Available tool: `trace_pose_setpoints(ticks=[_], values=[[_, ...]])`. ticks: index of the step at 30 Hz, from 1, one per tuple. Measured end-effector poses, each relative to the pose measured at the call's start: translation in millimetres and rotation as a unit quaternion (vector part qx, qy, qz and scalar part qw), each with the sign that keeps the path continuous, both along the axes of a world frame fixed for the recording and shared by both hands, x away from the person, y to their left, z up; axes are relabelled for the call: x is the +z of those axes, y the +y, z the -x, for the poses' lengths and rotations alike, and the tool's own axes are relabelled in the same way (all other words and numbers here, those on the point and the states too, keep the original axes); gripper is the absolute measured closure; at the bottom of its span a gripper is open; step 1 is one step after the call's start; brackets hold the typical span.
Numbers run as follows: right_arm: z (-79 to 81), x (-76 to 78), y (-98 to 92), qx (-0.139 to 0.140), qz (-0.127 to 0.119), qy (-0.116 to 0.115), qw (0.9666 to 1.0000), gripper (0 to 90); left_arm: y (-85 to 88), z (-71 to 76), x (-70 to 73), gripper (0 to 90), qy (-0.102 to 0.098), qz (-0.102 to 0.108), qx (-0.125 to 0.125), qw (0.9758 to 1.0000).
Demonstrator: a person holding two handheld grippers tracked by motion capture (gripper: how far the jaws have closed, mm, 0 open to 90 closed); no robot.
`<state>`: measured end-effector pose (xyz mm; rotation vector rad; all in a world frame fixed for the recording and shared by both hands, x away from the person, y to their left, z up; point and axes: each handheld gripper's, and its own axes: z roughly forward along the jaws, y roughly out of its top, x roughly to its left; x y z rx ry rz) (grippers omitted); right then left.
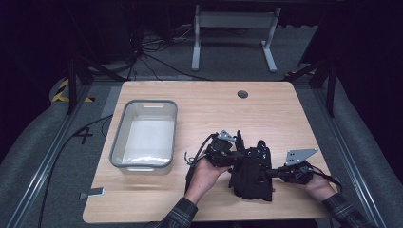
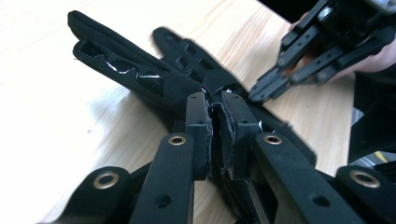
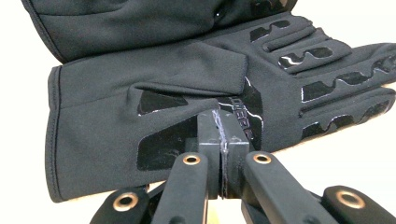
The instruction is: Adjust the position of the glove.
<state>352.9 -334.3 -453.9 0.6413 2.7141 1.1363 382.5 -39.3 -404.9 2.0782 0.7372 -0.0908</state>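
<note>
Both sets of fingers pinched on the black gloves, low on the tabletop (image 1: pixel 199 102).

I see my left gripper (image 2: pixel 215 122) with its fingers (image 2: pixel 196 130) nearly together, nipping a fold of black glove (image 2: pixel 140 79) fabric between the pads; the glove's fingers stretch away beyond the tips, lying on the wood. My right gripper (image 3: pixel 219 135) has its fingers (image 3: pixel 208 140) squeezed right together, a thin edge of the second glove (image 3: pixel 140 107) caught between them, its cuff to the left of the tips and its glossy-patterned fingers to the right. From above, the gloves lie between both hands, and the grey bin (image 1: pixel 119 142) stands well off beyond my left gripper.
</note>
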Motion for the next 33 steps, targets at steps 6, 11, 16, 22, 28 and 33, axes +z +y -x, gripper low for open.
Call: trace_pose_setpoints(ticks=[6, 11, 16, 22, 28, 33], values=[[-1.8, 0.0, 6.1, 0.003, 0.004, -0.005, 1.0, 90.0, -13.8, 0.0, -0.8, 82.3, 0.002, 0.0, -0.016, 0.9999], [-2.1, 0.0, 6.0, 0.003, 0.005, -0.006, 1.0, 90.0, -24.2, -0.4, -0.7, 82.2, -0.001, -0.004, -0.029, 0.9996], [-1.7, -0.2, 6.0, 0.002, 0.004, -0.006, 1.0, 90.0, -36.7, -1.4, -4.2, 81.1, -0.002, -0.01, -0.042, 0.9991], [-1.0, 0.9, 5.0, 0.001, 0.004, -0.009, 0.9999, 90.0, -46.8, -1.4, -7.0, 79.5, -0.004, -0.01, -0.051, 0.9986], [-0.9, 5.8, -1.5, -0.011, -0.003, -0.015, 0.9998, 90.0, -55.4, -1.5, -10.0, 79.0, -0.004, -0.016, -0.056, 0.9983], [-0.6, 7.7, -6.6, -0.02, 0.0, -0.021, 0.9996, 90.0, -61.9, -2.3, -12.2, 78.9, -0.003, -0.019, -0.063, 0.9978]])
